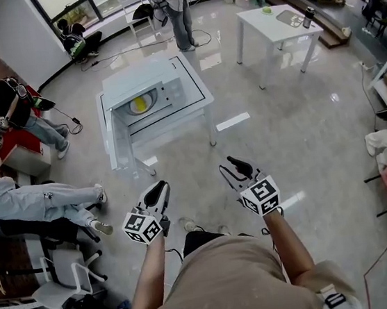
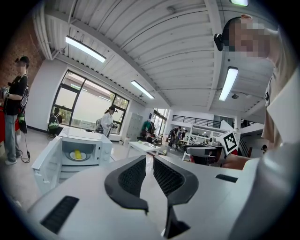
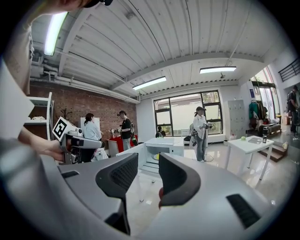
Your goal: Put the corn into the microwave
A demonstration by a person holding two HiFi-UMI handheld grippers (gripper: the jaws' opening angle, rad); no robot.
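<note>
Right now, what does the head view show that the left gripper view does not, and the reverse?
Only the head view: a reclining person at the left, and the marker cube on the left claw. Only the left gripper view: the ceiling lamps and that claw's jaws from behind, slightly apart, nothing between. Both: the microwave, door open, with the corn inside.

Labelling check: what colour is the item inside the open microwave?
Yellow. The corn sits in the microwave, clearest in the left gripper view.
</note>
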